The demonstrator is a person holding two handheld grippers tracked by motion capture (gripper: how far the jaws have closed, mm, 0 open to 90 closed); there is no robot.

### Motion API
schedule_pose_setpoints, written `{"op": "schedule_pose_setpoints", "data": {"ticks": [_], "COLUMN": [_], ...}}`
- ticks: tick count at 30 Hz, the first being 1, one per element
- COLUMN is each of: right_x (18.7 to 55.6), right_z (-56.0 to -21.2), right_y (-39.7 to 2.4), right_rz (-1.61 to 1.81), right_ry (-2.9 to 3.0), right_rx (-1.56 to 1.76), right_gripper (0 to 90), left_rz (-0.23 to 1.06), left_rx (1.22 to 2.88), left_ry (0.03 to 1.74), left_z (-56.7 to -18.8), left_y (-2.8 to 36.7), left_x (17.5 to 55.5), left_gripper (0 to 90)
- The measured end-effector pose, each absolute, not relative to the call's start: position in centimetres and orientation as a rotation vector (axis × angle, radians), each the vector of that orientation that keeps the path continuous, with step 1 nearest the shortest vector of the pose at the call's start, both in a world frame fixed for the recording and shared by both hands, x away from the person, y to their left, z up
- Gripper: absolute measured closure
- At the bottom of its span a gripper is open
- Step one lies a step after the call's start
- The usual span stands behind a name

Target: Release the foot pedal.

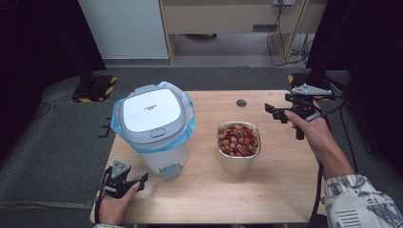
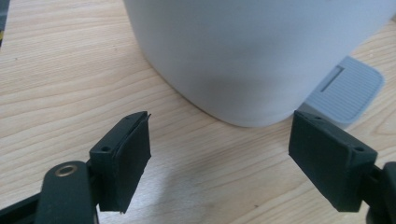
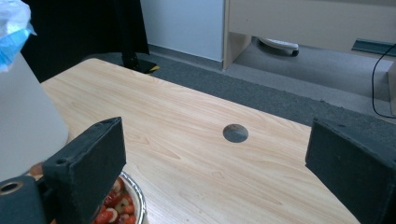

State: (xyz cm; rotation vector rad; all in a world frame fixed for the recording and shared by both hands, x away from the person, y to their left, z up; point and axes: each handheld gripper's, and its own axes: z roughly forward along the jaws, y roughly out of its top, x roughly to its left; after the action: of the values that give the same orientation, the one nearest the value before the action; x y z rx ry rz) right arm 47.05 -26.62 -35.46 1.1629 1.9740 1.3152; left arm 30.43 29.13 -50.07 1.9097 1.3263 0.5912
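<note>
Down at the near left corner of the wooden table [image 1: 280, 190], the left gripper [image 1: 127, 181] rests low in the person's left hand [image 1: 113, 205], its jaws spread wide with nothing between them. From the left gripper view, those jaws frame the rounded base of the white pedal bin [image 2: 252, 51] — close to it, but not touching — and the bin's grey foot pedal [image 2: 343, 91] lies on the table just beyond the right-hand jaw.

The bin [image 1: 154, 126] stands on the left half of the table with its lid closed and a blue bag liner [image 1: 190, 111] bunched out around the rim. Just beside it, toward the table's middle, sits a metal bowl [image 1: 238, 161] heaped with small red and pale pieces [image 1: 238, 139].

The right gripper [image 1: 277, 113] is held up above the far right part of the table in the right hand [image 1: 309, 126], well apart from the bowl. Its jaws are also wide apart and empty — in the right gripper view they bracket bare tabletop and a small round grey cap [image 3: 235, 133] set in the wood, with the bowl's rim [image 3: 135, 191] showing low beside the left jaw.
</note>
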Motion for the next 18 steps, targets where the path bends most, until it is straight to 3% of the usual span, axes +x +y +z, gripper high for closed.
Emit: {"op": "schedule_pose_setpoints", "data": {"ticks": [18], "right_x": [44.9], "right_z": [-38.9], "right_y": [-29.2], "right_rz": [1.291], "right_ry": [1.968], "right_rx": [1.227], "right_gripper": [6.9], "left_rz": [0.61], "left_rx": [1.92], "left_ry": [1.34], "left_z": [-50.6], "left_y": [29.9], "left_x": [31.0], "left_gripper": [16.6]}}
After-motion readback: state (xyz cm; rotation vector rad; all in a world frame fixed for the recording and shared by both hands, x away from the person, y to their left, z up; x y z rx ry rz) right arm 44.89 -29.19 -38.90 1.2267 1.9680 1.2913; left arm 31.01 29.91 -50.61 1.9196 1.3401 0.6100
